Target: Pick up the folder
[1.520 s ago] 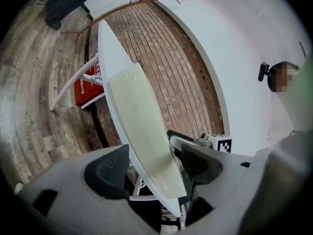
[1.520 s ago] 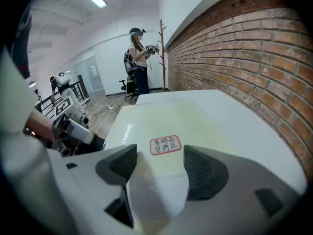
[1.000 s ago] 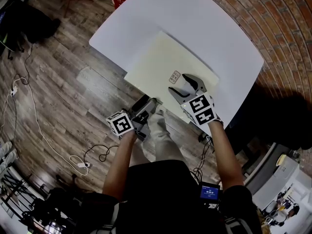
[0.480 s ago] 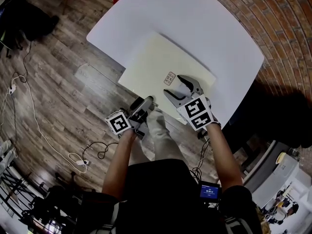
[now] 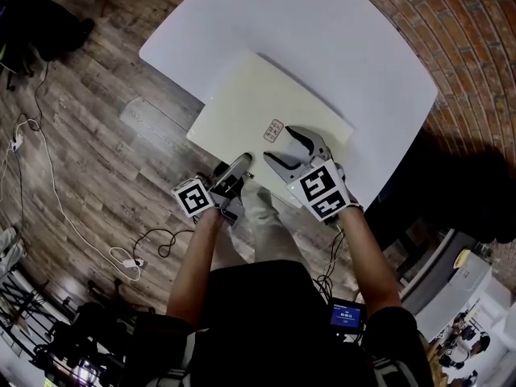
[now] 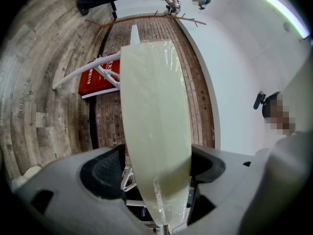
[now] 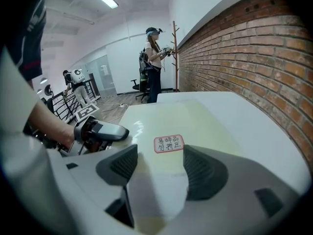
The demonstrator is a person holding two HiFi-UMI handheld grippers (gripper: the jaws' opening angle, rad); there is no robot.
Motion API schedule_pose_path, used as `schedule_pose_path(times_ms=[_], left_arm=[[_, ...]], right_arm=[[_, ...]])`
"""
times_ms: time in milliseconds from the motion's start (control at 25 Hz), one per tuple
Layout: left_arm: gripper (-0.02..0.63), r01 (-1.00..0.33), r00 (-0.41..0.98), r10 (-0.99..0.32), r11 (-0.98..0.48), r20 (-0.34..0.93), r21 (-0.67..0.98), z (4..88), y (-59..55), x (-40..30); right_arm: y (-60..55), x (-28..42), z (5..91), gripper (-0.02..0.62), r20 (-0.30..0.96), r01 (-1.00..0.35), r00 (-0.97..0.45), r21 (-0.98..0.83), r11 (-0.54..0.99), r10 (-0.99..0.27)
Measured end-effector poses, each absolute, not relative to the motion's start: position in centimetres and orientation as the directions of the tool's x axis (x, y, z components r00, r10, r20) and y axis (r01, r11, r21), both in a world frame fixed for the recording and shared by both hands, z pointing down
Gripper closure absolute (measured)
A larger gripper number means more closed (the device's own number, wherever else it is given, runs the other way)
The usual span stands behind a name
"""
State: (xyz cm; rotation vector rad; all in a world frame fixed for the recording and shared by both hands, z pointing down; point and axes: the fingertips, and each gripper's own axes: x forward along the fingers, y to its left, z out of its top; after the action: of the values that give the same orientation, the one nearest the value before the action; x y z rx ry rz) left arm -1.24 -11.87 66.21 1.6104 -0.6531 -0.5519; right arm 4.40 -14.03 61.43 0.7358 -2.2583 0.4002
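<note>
Folder: a flat cream folder [image 5: 266, 107] lies on the white table [image 5: 339, 31]. Its near-left border and one corner stick out past the table's edge, over the wood floor [image 5: 97, 135].
Why the overhang matters: a thin sheet lying flat gives a jaw nothing to get under. The part hanging off the edge leaves room above and below, so I judge that to be why the grasp is made there.
Left gripper: the left gripper [image 5: 235, 169] meets the folder edge-on at that overhanging border. Its own view shows the cream sheet running straight up between the two dark pads, which are pressed onto it from either side.
Right gripper: the right gripper [image 5: 282, 145] is over the folder's top face near the person, with its jaws spread wide and nothing clamped. The red-bordered label [image 5: 273, 130] shows in the gap just ahead of them. I cannot tell whether the jaws touch the cover.
Likely role of the right gripper: placed low over the sheet, it could steady it or go for a second hold on the near edge, but this is a guess.
Step in hand: one side is pinched, while most of the folder rests on the table, so it is not yet lifted.
Risk: held by one border only, a wide, limp sheet may sag or swing when raised.
</note>
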Motion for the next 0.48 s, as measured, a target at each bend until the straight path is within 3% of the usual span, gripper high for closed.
schedule_pose_path(times_ms=[480], left_arm=[[0.244, -0.043, 0.768, -0.638, -0.128, -0.049, 0.991, 65.4, -12.4, 0.1]], right_arm=[[-12.1, 2.9, 61.4, 0.305, 0.710, -0.550, -0.623, -0.098, 0.829, -0.329]])
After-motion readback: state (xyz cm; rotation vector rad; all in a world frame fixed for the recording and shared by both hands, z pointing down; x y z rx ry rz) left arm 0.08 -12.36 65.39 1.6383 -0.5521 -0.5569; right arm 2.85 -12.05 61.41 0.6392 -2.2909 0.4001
